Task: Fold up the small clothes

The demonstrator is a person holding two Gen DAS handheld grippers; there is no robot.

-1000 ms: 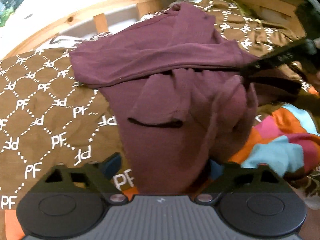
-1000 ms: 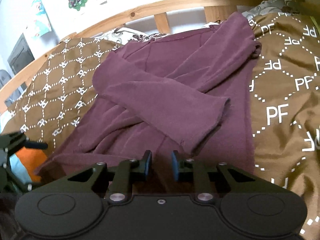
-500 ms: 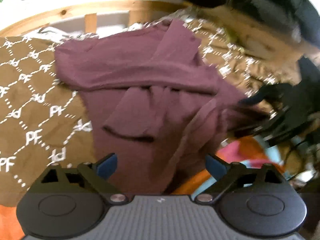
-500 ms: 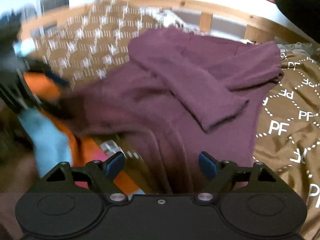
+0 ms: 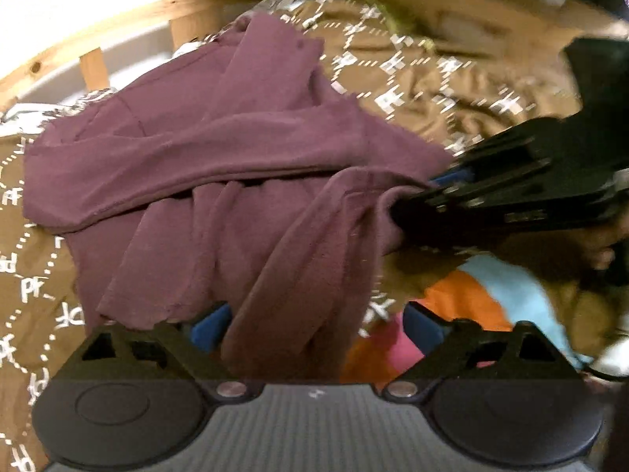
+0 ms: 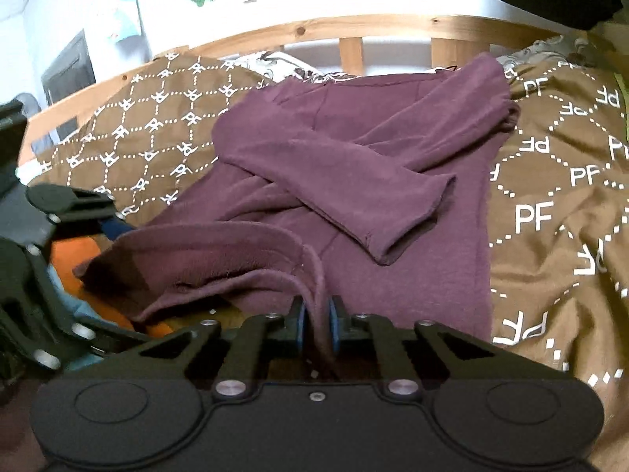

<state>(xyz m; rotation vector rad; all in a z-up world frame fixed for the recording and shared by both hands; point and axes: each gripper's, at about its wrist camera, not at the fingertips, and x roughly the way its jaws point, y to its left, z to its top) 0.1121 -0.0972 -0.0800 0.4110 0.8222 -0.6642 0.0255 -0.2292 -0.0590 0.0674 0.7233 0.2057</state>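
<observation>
Two tongs work one maroon top, which lies spread on the brown patterned blanket, filling the middle of both views with its neck end toward the wooden bed rail at the top of the frame. Both sleeves are already folded across the chest; one cuff sits right of centre in the right wrist view.

The right tongs are narrow, pinched on a fold of the hem at the bottom centre of their own view. In the left wrist view they enter from the right edge, biting the cloth at mid-height.

The left tongs stand wide apart at the bottom of their view. A hanging strip of the top's lower edge drapes between the fingers, closer to the left one, but nothing is clamped.

The top's long axis runs from the bottom of the frame up toward the rail, so the hem lies nearest both tongs and the shoulders farthest. The next move probably turns on this: the left tongs need only shut on the cloth already between them, then both can carry the hem up toward the shoulders. A striped orange, pink and blue cloth lies beneath at lower right and could snag.
</observation>
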